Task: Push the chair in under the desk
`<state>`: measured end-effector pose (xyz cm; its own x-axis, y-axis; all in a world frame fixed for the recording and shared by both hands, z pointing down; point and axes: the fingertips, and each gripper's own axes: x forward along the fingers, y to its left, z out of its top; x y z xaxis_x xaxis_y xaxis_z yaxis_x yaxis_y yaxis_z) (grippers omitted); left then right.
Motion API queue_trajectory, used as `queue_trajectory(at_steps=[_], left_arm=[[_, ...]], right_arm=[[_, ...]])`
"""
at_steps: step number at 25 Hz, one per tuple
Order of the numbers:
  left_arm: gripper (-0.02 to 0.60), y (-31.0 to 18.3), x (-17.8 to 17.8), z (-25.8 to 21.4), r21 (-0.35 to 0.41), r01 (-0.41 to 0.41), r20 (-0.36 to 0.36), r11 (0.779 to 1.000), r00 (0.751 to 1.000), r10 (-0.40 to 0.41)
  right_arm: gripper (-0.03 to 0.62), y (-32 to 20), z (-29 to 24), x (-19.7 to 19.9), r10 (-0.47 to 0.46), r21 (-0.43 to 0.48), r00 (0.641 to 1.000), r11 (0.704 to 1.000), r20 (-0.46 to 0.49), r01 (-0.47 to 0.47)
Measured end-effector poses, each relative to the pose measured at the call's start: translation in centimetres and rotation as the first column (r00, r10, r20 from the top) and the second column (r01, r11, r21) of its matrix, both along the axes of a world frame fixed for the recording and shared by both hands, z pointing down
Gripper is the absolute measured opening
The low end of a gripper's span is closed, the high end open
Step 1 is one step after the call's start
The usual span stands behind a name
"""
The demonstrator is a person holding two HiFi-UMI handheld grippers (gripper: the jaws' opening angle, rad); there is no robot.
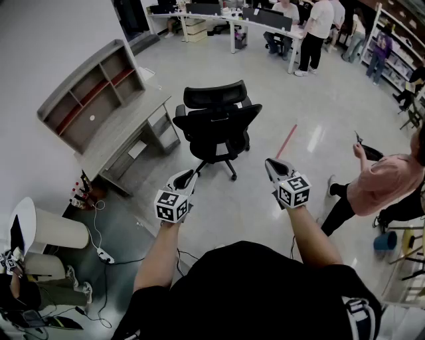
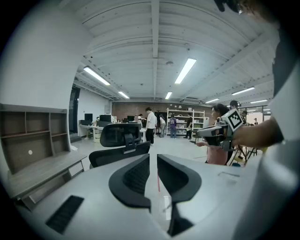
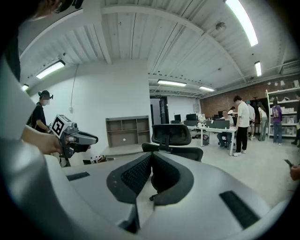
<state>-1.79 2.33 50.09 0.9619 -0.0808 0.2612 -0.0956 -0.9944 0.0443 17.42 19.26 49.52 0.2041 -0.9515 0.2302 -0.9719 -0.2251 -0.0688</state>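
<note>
A black office chair (image 1: 219, 123) with a headrest stands on the floor just right of a grey desk (image 1: 123, 139) that carries a shelf hutch, its back towards me. The chair is out from under the desk. Both grippers are held in the air short of the chair, not touching it. My left gripper (image 1: 188, 178) is shut and empty, pointing at the chair's near left side. My right gripper (image 1: 270, 165) is shut and empty, to the chair's near right. The left gripper view shows the chair (image 2: 123, 140) beyond the jaws, and so does the right gripper view (image 3: 172, 139).
A person in a pink top (image 1: 388, 182) stands at the right. Several people stand round long white desks (image 1: 226, 20) at the back. A red line (image 1: 287, 141) marks the floor. A white cylinder (image 1: 56, 232) and a power strip with cables (image 1: 103, 254) lie at the near left.
</note>
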Motion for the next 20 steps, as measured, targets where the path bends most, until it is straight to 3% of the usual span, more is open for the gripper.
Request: queue_trajectory(at_steps=[20], left_arm=[[0.06, -6.2, -4.3, 0.3, -0.013, -0.02, -0.007, 1.0, 1.0, 0.02]], right_arm=[[0.0, -5.6, -0.8, -3.3, 0.046, -0.003, 0.999, 0.999, -0.004, -0.046]])
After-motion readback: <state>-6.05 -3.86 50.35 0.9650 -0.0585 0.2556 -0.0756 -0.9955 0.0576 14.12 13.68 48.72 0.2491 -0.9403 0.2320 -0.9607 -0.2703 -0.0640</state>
